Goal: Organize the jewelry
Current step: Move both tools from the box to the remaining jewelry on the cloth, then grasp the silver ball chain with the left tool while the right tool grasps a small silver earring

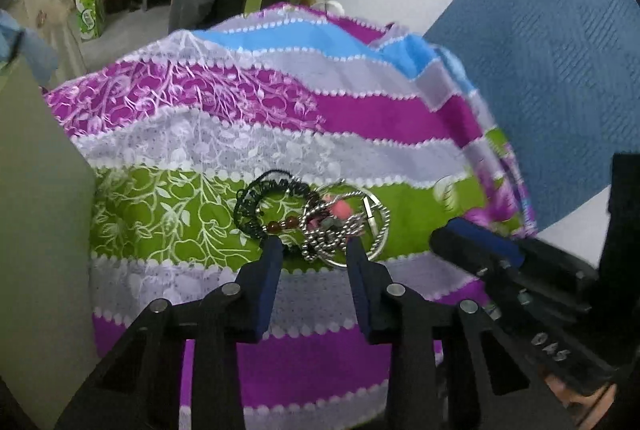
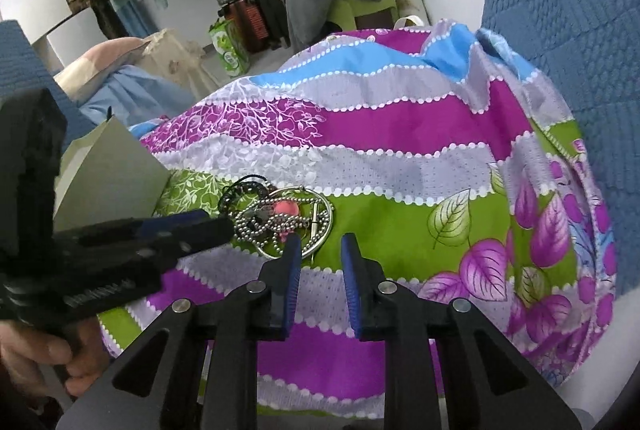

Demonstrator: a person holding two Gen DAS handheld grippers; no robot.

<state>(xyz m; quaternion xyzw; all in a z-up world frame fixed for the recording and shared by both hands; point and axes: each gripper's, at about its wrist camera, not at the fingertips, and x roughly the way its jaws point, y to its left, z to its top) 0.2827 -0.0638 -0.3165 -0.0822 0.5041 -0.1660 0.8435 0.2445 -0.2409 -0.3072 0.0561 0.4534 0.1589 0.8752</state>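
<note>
Left gripper [image 1: 312, 250] is part open, empty, straddling the near edge of the jewelry tangle [image 1: 316, 218] on the cloth's green stripe [image 1: 160, 213]; right gripper [image 2: 320, 250], narrower and empty, sits just right.

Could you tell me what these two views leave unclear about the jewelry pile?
- Left wrist: the pile's near edge, behind the left gripper's fingers.
- Right wrist: the black beaded bracelet, partly behind the left gripper; the silver ring's near rim, behind a finger.
- Both: how many pieces, too tangled.
</note>
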